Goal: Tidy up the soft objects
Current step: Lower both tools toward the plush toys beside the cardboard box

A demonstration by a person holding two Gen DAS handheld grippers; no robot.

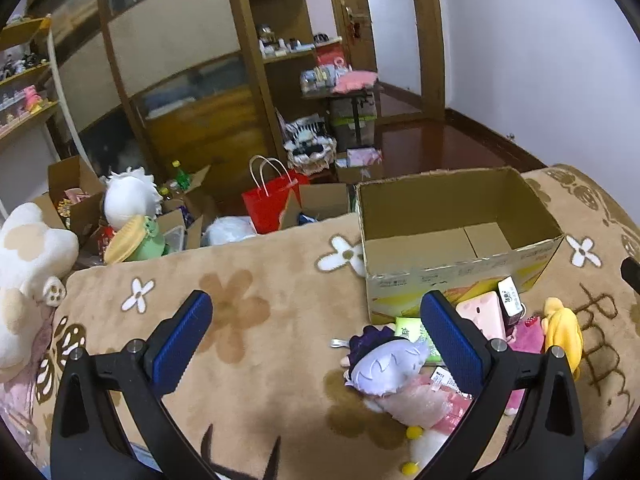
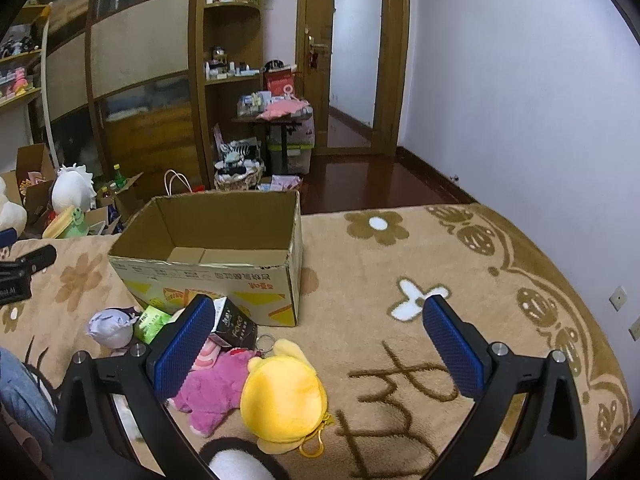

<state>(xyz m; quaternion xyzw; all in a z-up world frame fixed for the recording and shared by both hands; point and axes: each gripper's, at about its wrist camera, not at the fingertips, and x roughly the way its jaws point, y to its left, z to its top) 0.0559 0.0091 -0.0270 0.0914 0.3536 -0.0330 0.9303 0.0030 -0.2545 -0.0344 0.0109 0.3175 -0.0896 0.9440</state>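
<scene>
Beige rug point(image 2: 400, 264) — plushies point(image 2: 280, 392) piled just beside empty box point(image 2: 224, 216). Left gripper point(image 1: 316, 344) & right gripper point(image 2: 320, 344) spread wide, nothing held. Risk: non-soft cartons point(image 2: 236, 326) grabbed w/ plush.

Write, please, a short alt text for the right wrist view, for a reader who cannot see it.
The open right gripper hovers over a yellow plush and a pink plush lying on a beige flowered blanket. Behind them stands an open cardboard box that looks empty, with a lilac plush and small packets at its front.
</scene>
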